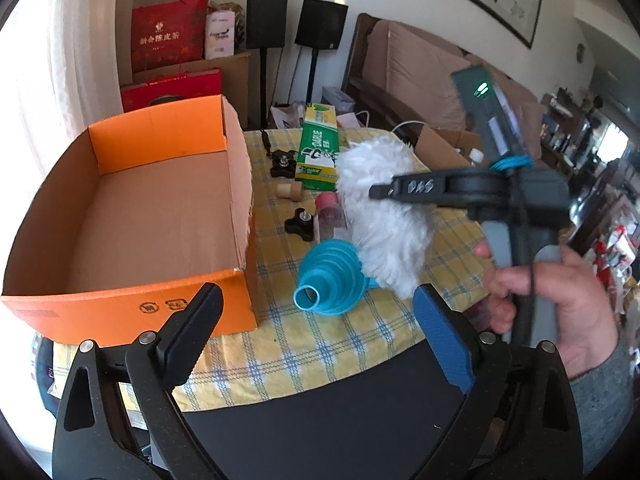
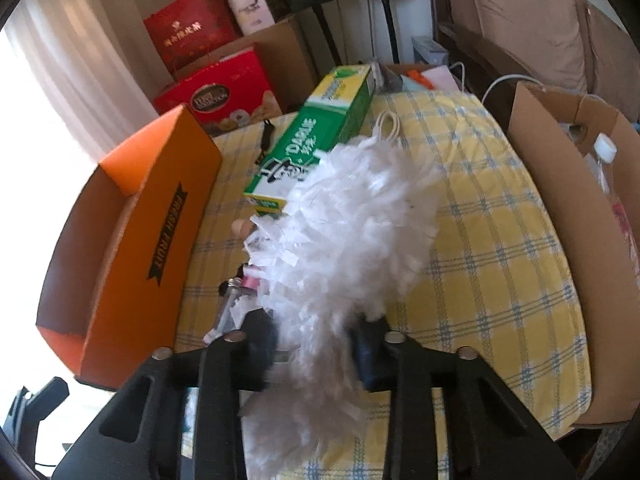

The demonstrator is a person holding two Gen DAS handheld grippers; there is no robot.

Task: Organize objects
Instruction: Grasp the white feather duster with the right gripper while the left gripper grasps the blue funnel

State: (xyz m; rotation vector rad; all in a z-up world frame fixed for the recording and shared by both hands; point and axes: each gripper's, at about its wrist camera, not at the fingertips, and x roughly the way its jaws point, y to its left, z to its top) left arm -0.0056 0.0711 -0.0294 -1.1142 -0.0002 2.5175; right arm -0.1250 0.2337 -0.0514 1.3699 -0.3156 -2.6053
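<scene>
A white fluffy duster (image 1: 384, 216) (image 2: 340, 240) is held between the fingers of my right gripper (image 2: 316, 344), which is shut on it just above the yellow checked tablecloth (image 2: 500, 240). In the left wrist view the right gripper (image 1: 384, 192) reaches in from the right. My left gripper (image 1: 316, 320) is open and empty, near the table's front edge, right of the empty orange cardboard box (image 1: 152, 208) (image 2: 132, 240). A teal collapsible funnel (image 1: 332, 276) lies under the duster.
A green toothpaste box (image 1: 318, 148) (image 2: 316, 140), a cork (image 1: 290, 191), two black knobs (image 1: 298, 220), and a small pink-capped bottle (image 1: 328, 212) lie beside the orange box. A brown carton (image 2: 560, 240) with a bottle stands on the right. Red gift boxes (image 2: 216, 88) are behind.
</scene>
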